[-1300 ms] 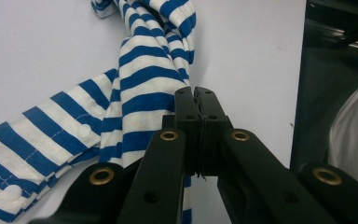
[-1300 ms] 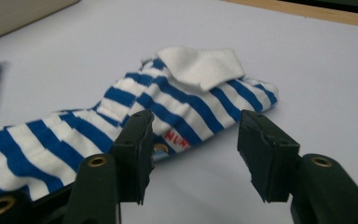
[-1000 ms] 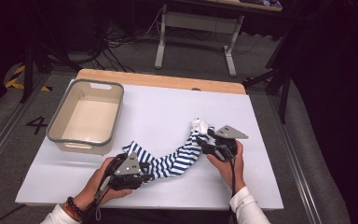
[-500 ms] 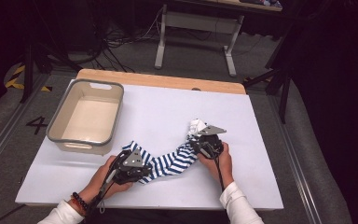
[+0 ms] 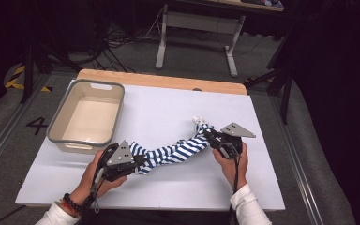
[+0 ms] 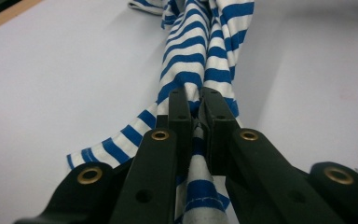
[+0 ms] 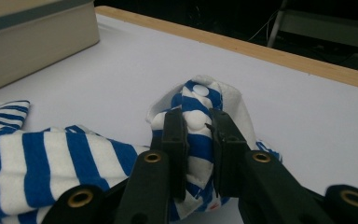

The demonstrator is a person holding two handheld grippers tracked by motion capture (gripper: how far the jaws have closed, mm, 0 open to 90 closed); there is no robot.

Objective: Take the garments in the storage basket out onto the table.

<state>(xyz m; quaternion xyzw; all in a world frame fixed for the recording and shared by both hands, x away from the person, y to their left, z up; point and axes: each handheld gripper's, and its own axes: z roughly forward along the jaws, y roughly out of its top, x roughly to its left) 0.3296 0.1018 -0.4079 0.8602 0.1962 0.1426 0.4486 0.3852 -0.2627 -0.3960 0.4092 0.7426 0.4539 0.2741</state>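
Note:
A blue-and-white striped garment (image 5: 178, 152) stretches as a twisted band across the white table top (image 5: 168, 112) between my two grippers. My left gripper (image 5: 138, 161) has just closed its jaws and is shut on the garment's near-left end (image 6: 196, 119), the cloth pinched between the black pads. My right gripper (image 5: 209, 137) has also just been closing and is shut on the far-right end (image 7: 196, 122), where a white snap button (image 7: 199, 89) and white lining show. A hand holds each gripper from the near edge.
A beige plastic bin (image 5: 85, 117), empty, stands at the table's left; its wall shows in the right gripper view (image 7: 32, 42). A wooden strip (image 5: 164, 80) runs along the far edge. Table legs and cables lie on the dark floor beyond.
Both grippers have closed on the garment's ends and lifted a little. The right gripper shifted left and farther back, and the cloth now hangs pulled into a tighter band.

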